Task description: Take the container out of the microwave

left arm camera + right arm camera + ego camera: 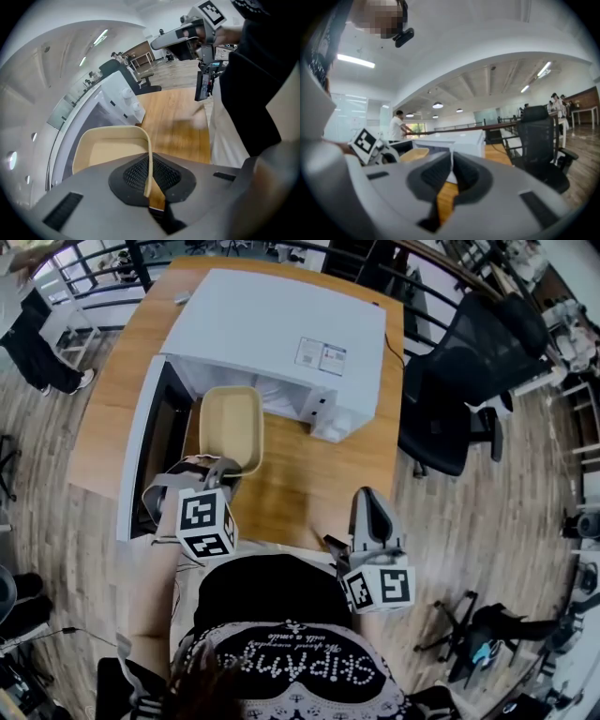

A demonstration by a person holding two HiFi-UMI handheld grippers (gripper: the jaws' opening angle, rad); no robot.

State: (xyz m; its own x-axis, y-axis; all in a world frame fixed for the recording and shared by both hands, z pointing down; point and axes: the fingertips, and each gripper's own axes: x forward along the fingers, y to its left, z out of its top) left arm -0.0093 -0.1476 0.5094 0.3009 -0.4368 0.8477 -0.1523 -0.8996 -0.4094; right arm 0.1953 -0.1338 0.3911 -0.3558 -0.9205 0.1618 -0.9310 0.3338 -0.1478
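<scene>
Container (231,426) sits at the microwave (281,334) mouth, over the table (309,493). Its long axis runs from the person toward the oven. Left gripper (219,466) is clamped on its near rim. Right gripper (367,499) has its jaws together, empty.

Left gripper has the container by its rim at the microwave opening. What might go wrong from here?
1. The left gripper pinches only the thin near wall of the container, so it may tip or slip.
2. The open microwave door stands close on its left; a sideways swing could hit it.
3. The right gripper is shut, empty and apart, giving no support.
</scene>
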